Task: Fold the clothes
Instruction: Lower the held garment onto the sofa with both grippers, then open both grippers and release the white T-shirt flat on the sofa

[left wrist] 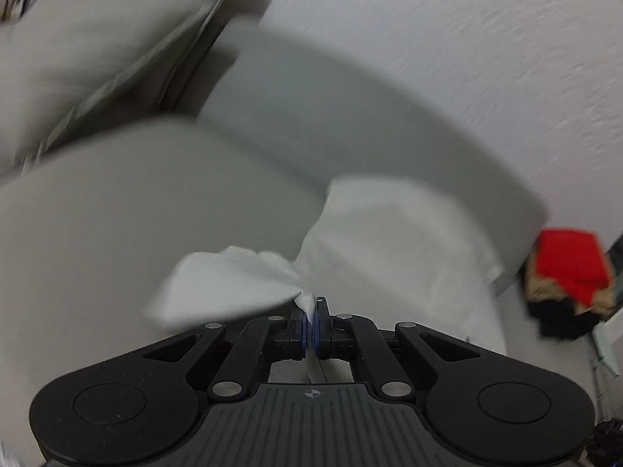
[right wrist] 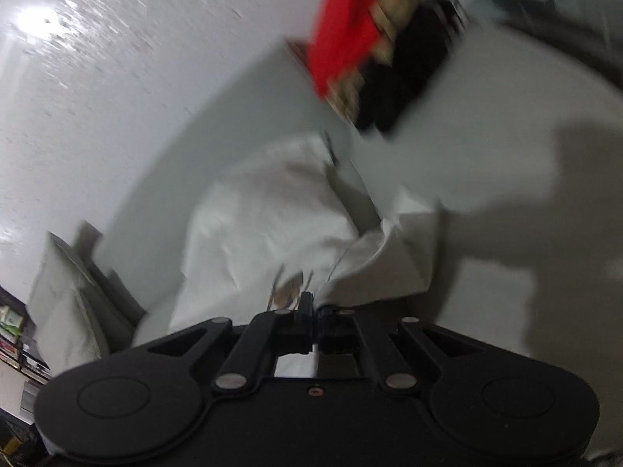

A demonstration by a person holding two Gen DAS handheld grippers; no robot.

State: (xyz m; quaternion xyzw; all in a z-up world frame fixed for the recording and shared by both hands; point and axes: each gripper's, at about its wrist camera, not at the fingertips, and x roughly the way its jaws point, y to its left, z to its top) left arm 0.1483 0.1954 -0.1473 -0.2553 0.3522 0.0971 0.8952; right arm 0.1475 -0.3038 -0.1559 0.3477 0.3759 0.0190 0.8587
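Note:
A white garment (left wrist: 393,241) lies on the grey bed (left wrist: 117,214). My left gripper (left wrist: 310,311) is shut on a corner of it, and a white flap (left wrist: 229,280) spreads to the left of the jaws. In the right wrist view the same white garment (right wrist: 264,225) lies ahead, and my right gripper (right wrist: 313,303) is shut on its edge, with a folded flap (right wrist: 385,260) rising to the right. Both views are motion-blurred.
A stack of folded clothes, red on top over tan and black, sits at the bed's far side (left wrist: 568,276), (right wrist: 373,50). A pale pillow (left wrist: 78,58) lies at the head of the bed, also in the right wrist view (right wrist: 66,299). A white textured wall (left wrist: 447,39) stands behind.

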